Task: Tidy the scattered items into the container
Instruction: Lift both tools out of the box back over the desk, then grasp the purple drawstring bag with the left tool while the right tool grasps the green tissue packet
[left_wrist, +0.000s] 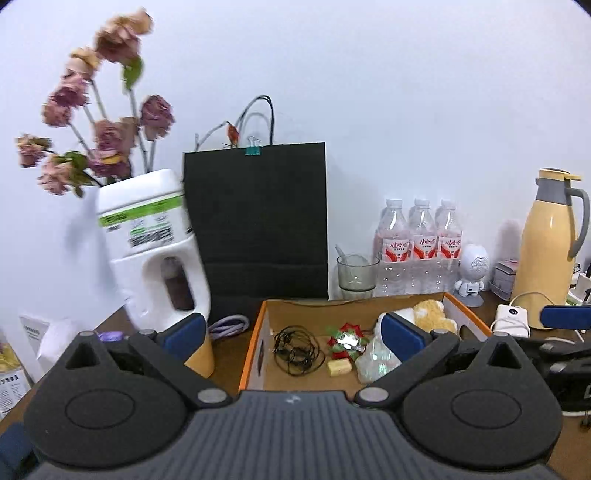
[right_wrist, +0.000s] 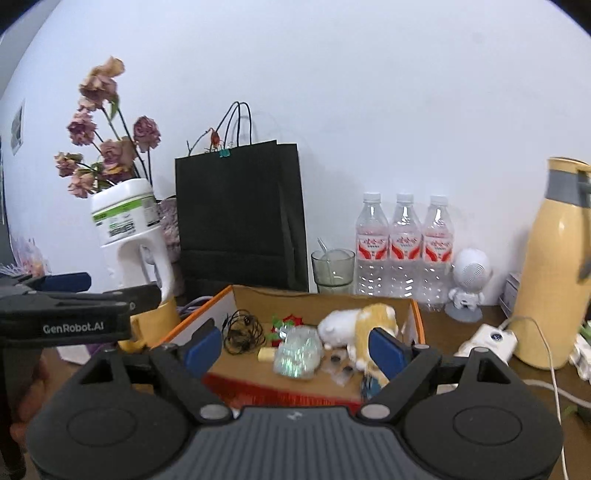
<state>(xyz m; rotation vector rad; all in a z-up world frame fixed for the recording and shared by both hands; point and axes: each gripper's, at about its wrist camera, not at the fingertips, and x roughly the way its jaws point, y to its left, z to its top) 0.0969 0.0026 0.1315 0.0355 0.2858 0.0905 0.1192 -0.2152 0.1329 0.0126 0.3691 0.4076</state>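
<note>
An orange-edged cardboard box (left_wrist: 255, 339) (right_wrist: 417, 317) stands on the brown table in front of both grippers. In it lie a tangled black earphone cable (left_wrist: 297, 350) (right_wrist: 243, 334), a red and green bow (left_wrist: 345, 338) (right_wrist: 284, 325), a small yellow block (left_wrist: 339, 367) (right_wrist: 266, 354), a shiny iridescent packet (left_wrist: 376, 360) (right_wrist: 297, 354) and a white and yellow plush toy (left_wrist: 432, 315) (right_wrist: 354, 325). My left gripper (left_wrist: 293, 336) is open and empty over the box's near left side. My right gripper (right_wrist: 295, 349) is open and empty at the box's near edge, its right finger hiding part of the plush.
Along the wall stand a white jug of dried flowers (left_wrist: 155, 251), a black paper bag (left_wrist: 258, 221), a glass (left_wrist: 356, 273), three water bottles (left_wrist: 417, 243), a white robot figure (left_wrist: 472, 269) and a yellow thermos (left_wrist: 550, 251). A white power bank (right_wrist: 491, 339) with cables lies right of the box.
</note>
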